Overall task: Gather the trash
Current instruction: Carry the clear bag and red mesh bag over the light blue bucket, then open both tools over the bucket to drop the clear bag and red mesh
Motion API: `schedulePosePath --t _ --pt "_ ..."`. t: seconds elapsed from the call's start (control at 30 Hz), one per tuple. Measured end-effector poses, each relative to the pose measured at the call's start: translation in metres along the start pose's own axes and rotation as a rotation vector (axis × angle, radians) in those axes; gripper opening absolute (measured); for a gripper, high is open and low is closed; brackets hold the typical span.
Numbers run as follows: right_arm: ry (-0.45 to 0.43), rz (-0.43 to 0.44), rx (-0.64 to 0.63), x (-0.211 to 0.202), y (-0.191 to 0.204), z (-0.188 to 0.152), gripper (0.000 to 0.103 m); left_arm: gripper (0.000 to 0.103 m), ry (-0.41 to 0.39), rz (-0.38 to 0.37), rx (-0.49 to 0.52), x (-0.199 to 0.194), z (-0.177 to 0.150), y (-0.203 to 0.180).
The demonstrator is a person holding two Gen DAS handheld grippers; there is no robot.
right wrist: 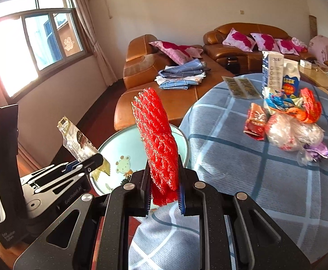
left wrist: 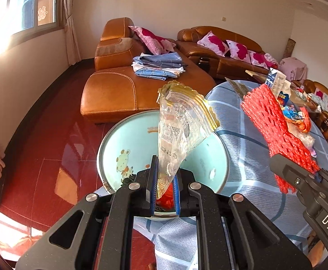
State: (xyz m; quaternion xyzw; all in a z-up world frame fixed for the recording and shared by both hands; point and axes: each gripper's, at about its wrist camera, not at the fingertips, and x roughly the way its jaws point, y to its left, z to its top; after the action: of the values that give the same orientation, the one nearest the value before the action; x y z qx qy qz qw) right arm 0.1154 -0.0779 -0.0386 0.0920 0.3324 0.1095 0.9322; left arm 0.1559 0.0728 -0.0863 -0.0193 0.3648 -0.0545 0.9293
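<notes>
We cannot read the print on the clear wrapper, whose lower end hides between the left gripper pads, the basin is partly covered by both tools, and the far table clutter is perhaps wrappers.

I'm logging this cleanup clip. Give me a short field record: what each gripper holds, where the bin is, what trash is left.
left gripper: shut on clear plastic wrapper
right gripper: shut on red foam net
bin: pale blue, cartoon print, on the floor beside the table, below both grippers
table: blue checked cloth
trash left: pile of wrappers, two cartons
</notes>
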Motion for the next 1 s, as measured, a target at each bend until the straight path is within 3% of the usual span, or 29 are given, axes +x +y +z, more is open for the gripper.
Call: schedulePosePath --t 1.0 --pt "0.156 0.023 0.003 0.103 0.002 0.0 0.019 0.012 0.131 0.072 -0.031 0.077 0.005 0.027"
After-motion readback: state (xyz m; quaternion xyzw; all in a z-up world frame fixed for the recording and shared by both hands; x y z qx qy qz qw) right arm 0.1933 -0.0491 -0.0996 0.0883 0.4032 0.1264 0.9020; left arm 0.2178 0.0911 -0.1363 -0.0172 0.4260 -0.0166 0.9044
